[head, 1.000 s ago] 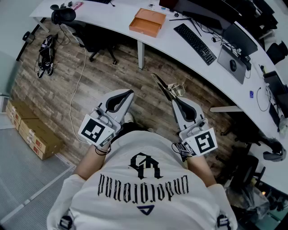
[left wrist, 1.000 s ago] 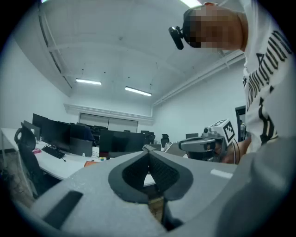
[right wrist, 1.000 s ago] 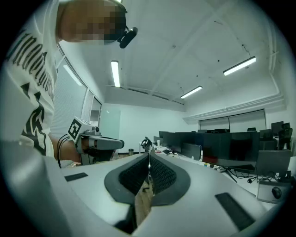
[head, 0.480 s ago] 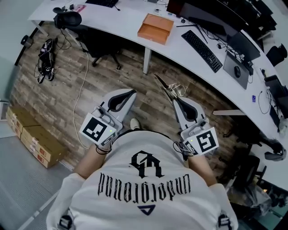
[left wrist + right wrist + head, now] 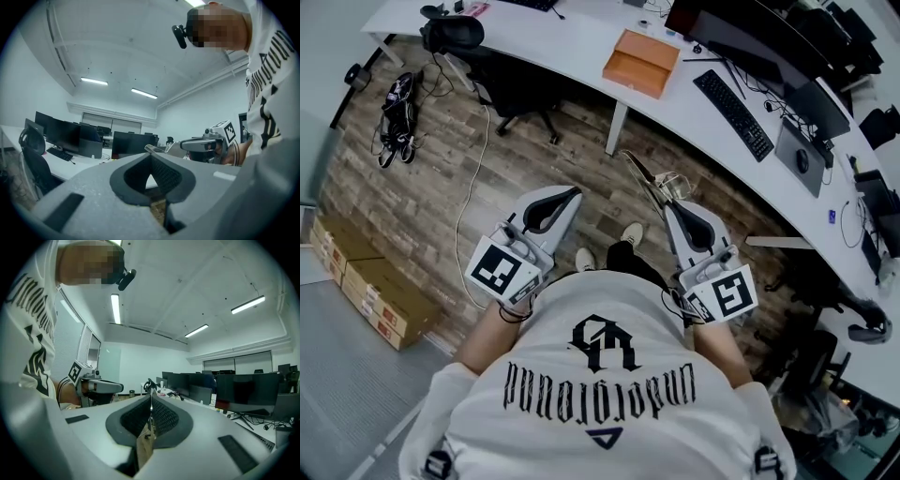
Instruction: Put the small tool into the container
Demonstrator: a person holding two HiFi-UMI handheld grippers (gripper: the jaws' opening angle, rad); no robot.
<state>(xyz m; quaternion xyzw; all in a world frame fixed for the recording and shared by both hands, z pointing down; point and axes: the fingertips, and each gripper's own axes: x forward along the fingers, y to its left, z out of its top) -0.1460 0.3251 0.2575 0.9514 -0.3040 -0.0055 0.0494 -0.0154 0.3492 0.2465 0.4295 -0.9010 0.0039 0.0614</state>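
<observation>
I see my right gripper (image 5: 664, 206) shut on the small tool (image 5: 639, 174), a thin pointed metal piece that sticks forward past the jaw tips over the wooden floor. The right gripper view has the tool (image 5: 150, 411) pinched upright between the pads of the right gripper (image 5: 150, 397). My left gripper (image 5: 572, 194) is held level beside it, shut and holding nothing; its tips (image 5: 151, 155) meet. An orange open box (image 5: 642, 63) lies on the white curved desk (image 5: 572, 47), far ahead of both grippers.
A black keyboard (image 5: 733, 114), monitors (image 5: 750, 28) and a mouse are on the desk to the right. A black office chair (image 5: 520, 89) and a white desk leg (image 5: 616, 128) stand ahead. Cardboard boxes (image 5: 366, 286) sit at the left, and a cable (image 5: 478, 187) trails on the floor.
The desk and orange box have slid right and nearer in the head view as the person walks forward; shoes now show. Both grippers keep their pose and grip.
</observation>
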